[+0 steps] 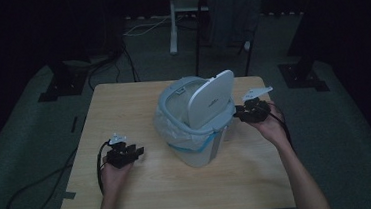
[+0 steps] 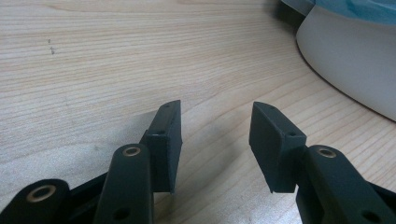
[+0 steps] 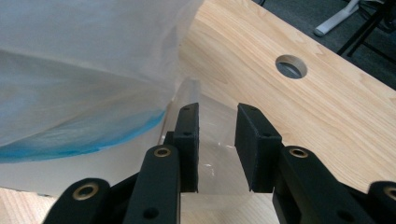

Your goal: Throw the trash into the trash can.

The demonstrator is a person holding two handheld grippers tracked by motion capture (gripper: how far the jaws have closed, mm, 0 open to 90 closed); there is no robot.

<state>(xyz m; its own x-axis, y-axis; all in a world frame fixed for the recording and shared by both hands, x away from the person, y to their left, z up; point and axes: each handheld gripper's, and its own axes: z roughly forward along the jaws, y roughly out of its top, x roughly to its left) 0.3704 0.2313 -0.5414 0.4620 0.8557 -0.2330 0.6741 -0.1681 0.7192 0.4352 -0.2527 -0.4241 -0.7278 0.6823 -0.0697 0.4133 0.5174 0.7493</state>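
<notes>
- Bin (image 1: 196,134) sits in the middle of the high view, on my wooden table (image 1: 123,104). It is small and pale.
- Its lid (image 1: 210,100) stands up, tilted, over the open top.
- A thin see-through bag (image 1: 175,130) lines the bin and folds over the rim. The bag has a blue band (image 3: 79,144) that I see at the lower left of the right gripper view.
- My left gripper (image 1: 136,152) is at the lower left of the bin in the high view, apart from it. It rests low on the table.
- In the left gripper view its jaws are partly open with only bare wood between them. It holds nothing. The bin's white wall (image 2: 355,60) curves in at the upper right.
- My right gripper (image 1: 238,114) is at the right side of the bin in the high view, up by the rim.
- In the right gripper view the jaws stand a bit apart, with a clear, pale piece (image 3: 217,149) between them. I cannot tell if the pads pinch it.
- A round hole (image 3: 291,66) in the table shows at the upper right of that view.
</notes>
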